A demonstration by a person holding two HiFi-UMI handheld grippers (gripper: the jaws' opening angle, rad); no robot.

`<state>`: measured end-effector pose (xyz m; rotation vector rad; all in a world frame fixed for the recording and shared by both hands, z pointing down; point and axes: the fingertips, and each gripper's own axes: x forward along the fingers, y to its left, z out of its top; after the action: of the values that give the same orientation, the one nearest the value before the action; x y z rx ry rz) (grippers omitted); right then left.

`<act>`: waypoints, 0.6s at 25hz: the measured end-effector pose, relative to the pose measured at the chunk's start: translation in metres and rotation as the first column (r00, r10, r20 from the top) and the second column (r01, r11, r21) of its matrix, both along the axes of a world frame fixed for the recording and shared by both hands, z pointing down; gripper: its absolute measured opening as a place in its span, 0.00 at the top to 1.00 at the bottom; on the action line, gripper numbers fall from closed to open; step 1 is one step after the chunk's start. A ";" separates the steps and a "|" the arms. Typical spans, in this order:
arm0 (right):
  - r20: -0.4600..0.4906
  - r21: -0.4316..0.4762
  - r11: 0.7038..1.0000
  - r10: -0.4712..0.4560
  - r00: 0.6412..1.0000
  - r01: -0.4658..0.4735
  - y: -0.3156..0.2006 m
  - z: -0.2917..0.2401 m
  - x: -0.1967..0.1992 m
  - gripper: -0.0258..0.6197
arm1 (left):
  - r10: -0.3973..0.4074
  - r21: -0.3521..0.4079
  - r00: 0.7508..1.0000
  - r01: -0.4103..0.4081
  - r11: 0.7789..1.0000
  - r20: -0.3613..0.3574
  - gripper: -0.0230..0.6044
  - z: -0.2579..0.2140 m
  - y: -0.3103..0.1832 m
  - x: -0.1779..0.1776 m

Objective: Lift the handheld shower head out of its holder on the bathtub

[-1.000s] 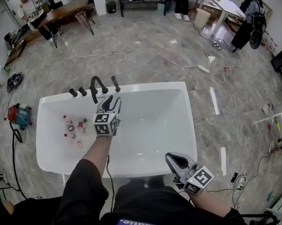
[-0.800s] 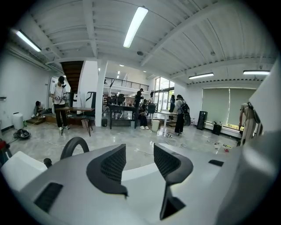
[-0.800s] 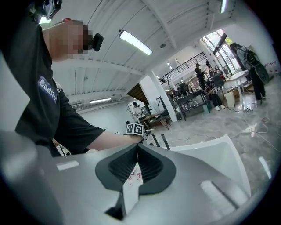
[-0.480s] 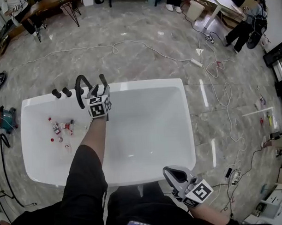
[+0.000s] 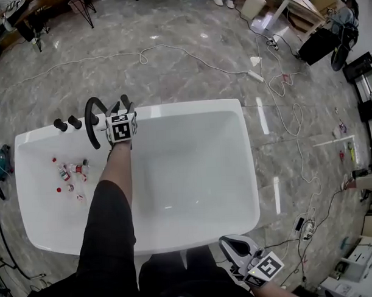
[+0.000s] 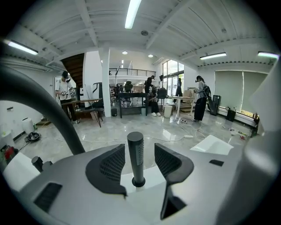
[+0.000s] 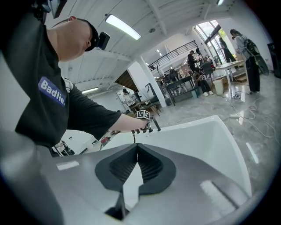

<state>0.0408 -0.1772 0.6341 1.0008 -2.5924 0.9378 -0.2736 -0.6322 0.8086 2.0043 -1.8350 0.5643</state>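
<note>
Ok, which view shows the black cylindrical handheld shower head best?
The left gripper view: the black cylindrical handheld shower head stands upright between the left hand-held gripper's just-opened jaws. The head view hides it behind that gripper; the right gripper view shows it tiny.

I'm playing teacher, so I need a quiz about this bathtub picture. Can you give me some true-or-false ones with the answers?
1. The shower head stands upright in its holder. True.
2. The left gripper is squeezing the shower head. False: its fingers have just been opening and stand apart on either side of it, not touching.
3. The right gripper has its fingers wide open. False: they are shut together, with nothing between them.
4. Little red-and-white things lie inside the bathtub. True.
</note>
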 end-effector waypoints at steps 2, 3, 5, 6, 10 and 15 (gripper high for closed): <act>-0.003 -0.020 1.000 0.023 1.000 -0.023 0.002 0.007 0.003 0.97 | 0.019 -0.015 1.000 -0.019 1.000 0.017 0.65 0.009 -0.009 0.002; -0.005 -0.030 0.999 0.036 0.999 -0.036 0.003 0.011 0.004 0.97 | 0.031 -0.027 0.999 -0.030 0.999 0.029 0.65 0.014 -0.013 0.002; -0.016 -0.047 0.997 0.060 0.998 -0.060 0.004 0.020 0.009 0.97 | 0.055 -0.057 0.997 -0.052 0.997 0.052 0.66 0.024 -0.021 0.003; -0.022 -0.050 0.996 0.070 0.997 -0.071 0.004 0.023 0.012 0.97 | 0.062 -0.066 0.996 -0.058 0.996 0.061 0.66 0.027 -0.024 0.003; -0.018 -0.069 0.992 0.103 0.995 -0.104 0.007 0.032 0.017 0.97 | 0.091 -0.078 0.990 -0.083 0.993 0.105 0.66 0.031 -0.033 0.003; 0.006 -0.049 0.991 0.122 0.993 -0.122 -0.001 0.027 0.015 0.97 | 0.127 -0.099 0.984 -0.114 0.989 0.129 0.74 0.022 -0.025 0.005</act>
<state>0.0555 -0.1778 0.6608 1.1554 -2.5273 1.0313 -0.2682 -0.6571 0.8307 2.0717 -1.7366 0.8226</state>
